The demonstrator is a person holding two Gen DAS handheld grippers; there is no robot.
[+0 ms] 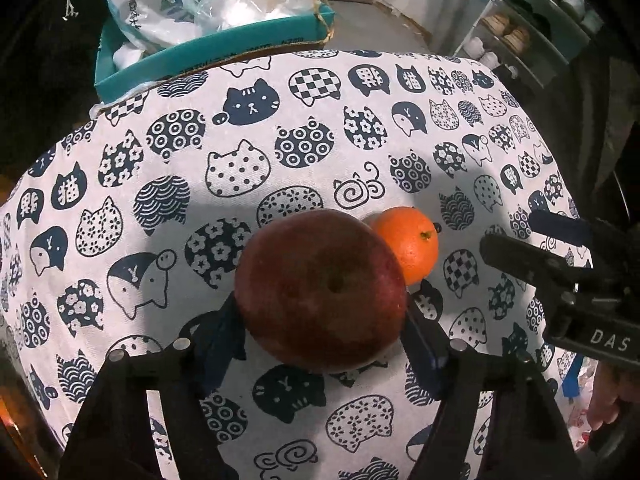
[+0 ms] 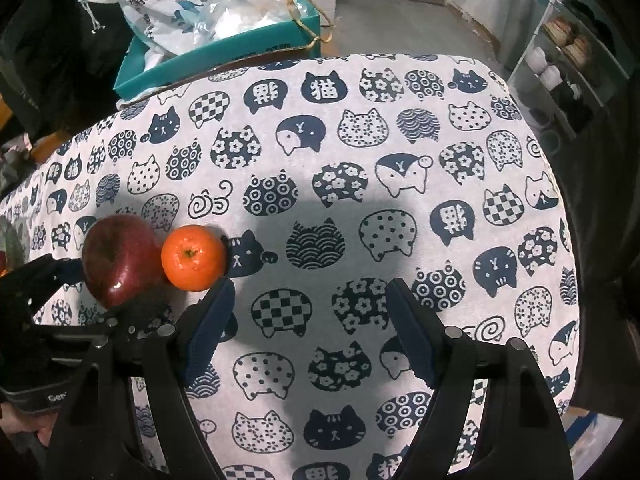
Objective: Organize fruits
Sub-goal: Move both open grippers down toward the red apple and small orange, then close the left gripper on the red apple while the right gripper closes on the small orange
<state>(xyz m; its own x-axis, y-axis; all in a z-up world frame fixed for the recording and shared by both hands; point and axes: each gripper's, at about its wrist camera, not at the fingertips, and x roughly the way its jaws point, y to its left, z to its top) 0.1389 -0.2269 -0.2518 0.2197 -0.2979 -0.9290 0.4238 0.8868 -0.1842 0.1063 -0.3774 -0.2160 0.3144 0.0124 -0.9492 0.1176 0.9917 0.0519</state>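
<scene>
Cat-print tablecloth; left gripper grasps apple, right gripper released.

Grey floor; shoe rack (right)

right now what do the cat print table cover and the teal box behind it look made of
Cat-print table cover: looks like woven cotton or linen, matte; a fine weave grain shows and nothing glints. Teal box: probably printed cardboard, slightly smooth; a raw brown edge shows beneath the teal face.
</scene>
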